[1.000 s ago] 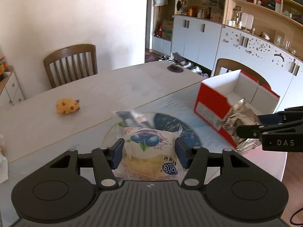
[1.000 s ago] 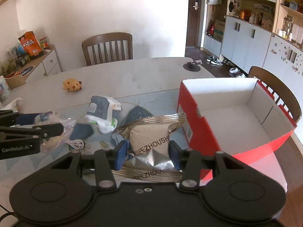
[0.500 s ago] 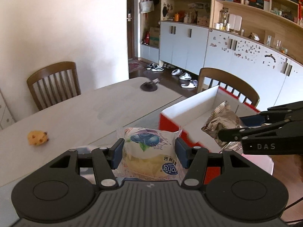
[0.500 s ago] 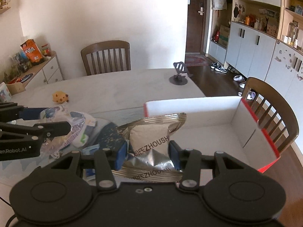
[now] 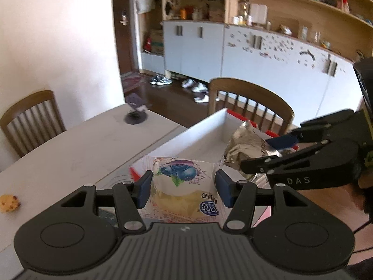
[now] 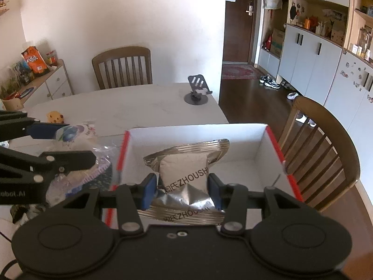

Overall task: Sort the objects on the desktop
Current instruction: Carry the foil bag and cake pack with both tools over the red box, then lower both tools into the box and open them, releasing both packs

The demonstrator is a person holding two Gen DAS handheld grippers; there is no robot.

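Two grippers are seen, each clamped on one packet. The left gripper [image 5: 183, 190] is closed on a blueberry-print snack packet [image 5: 184, 186], pressed between its two blue pads, and the packet is held in the air at the near left side of the box. The right gripper [image 6: 180, 190] is closed on a silver foil packet [image 6: 186, 170], gripped at its lower half, and this packet is held above the open inside of the box. One red box [image 6: 275, 149] with white inner walls is counted; it stands at the desk's right edge, and nothing can be seen lying on the part of its floor that shows. On the pale desk [image 6: 130, 107] one yellow cookie-shaped toy [image 6: 55, 117] is seen near the far left side, and one dark phone stand [image 6: 198, 91] near the far right corner, both well apart from the box. A wide bare stretch of desk lies between those two things and the box. More wrappers are partly hidden beneath the left gripper near the desk's near left part; their number cannot be told. Two wooden chairs are counted: one chair [image 6: 122, 66] at the far edge, and a second chair [image 6: 326, 149] just beside the right wall of the box, at the desk's right edge.
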